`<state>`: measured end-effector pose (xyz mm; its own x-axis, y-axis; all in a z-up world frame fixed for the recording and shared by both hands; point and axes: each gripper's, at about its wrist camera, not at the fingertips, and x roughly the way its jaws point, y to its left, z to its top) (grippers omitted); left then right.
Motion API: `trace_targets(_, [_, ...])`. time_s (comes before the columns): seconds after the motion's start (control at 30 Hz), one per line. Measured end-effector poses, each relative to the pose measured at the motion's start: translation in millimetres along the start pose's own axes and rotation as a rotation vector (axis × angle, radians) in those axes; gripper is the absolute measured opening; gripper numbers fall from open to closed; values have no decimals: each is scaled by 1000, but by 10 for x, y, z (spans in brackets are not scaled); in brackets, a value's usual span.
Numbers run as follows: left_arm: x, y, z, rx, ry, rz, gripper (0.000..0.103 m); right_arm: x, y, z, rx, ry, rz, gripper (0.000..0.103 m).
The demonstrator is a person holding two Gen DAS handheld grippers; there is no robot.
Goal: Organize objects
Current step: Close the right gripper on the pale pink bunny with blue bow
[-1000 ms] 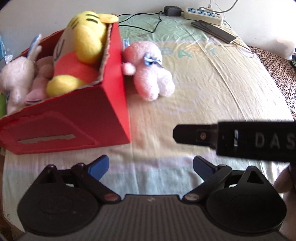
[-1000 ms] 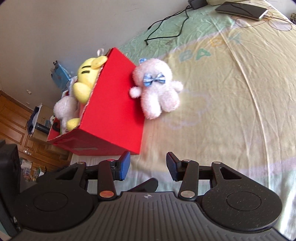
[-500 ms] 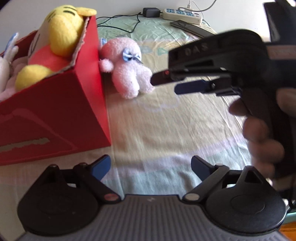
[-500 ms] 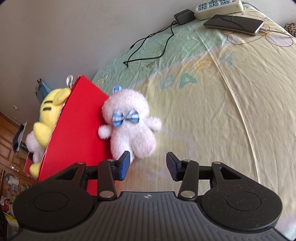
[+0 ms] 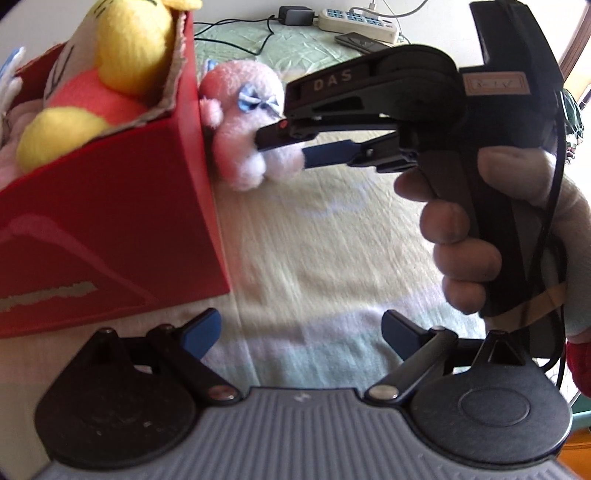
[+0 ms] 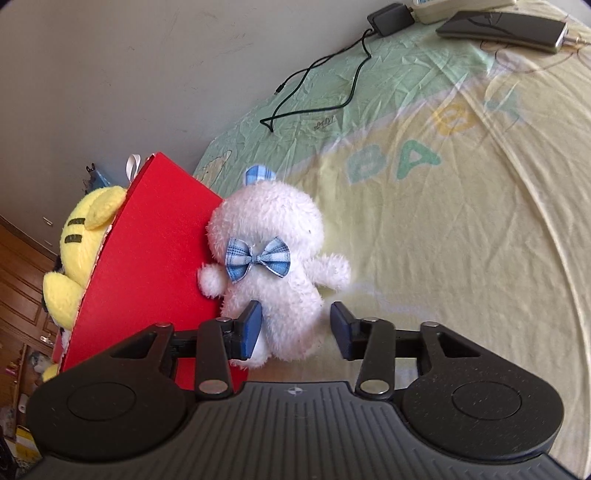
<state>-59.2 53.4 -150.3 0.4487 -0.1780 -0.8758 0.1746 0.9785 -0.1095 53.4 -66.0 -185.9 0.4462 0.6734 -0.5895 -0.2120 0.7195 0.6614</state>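
Where bedsheet lay, right gripper astride plush.

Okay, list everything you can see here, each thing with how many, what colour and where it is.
Fluffy pink-white plush toy with blue checked bow: one, on the bedsheet against the box's side.
Red cardboard box: one, left on the bed.
Yellow plush tiger: one, in the box.
White power strip: one, far edge.
Dark phone: one, beside the strip.
Black charger with cable: one, far edge.
Right gripper: open, straddling the pink-white toy.
Left gripper: open, empty.
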Motion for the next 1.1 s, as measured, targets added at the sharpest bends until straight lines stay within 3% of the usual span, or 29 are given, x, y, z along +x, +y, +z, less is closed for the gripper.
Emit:
trace_targets(0.13, [-6,-12,13,14,0,0,94,5,41,-18,-14,4,-3,29])
trace_targets(0.3, [-42,-10,33,2,-6,-26,94,-135,-4,-59,-13,-4,-16,26])
trace_targets(0.5, [-110,-110,14,16,-22,-54,94,-434,-40,-264,-52,21,-46,26])
trace_targets(0.87, [-221,-487,45,110,-52,-121,94,-1048,-264,-643,9,94,-52,28])
trace_targets(0.97, [-264,-577,60,141,-68,-139,95,-1179,-311,-707,17,107,-35,33])
trace_targets(1.1, [-266,-663,102,164,-78,-134,96,-1317,-397,-669,47,74,-14,34])
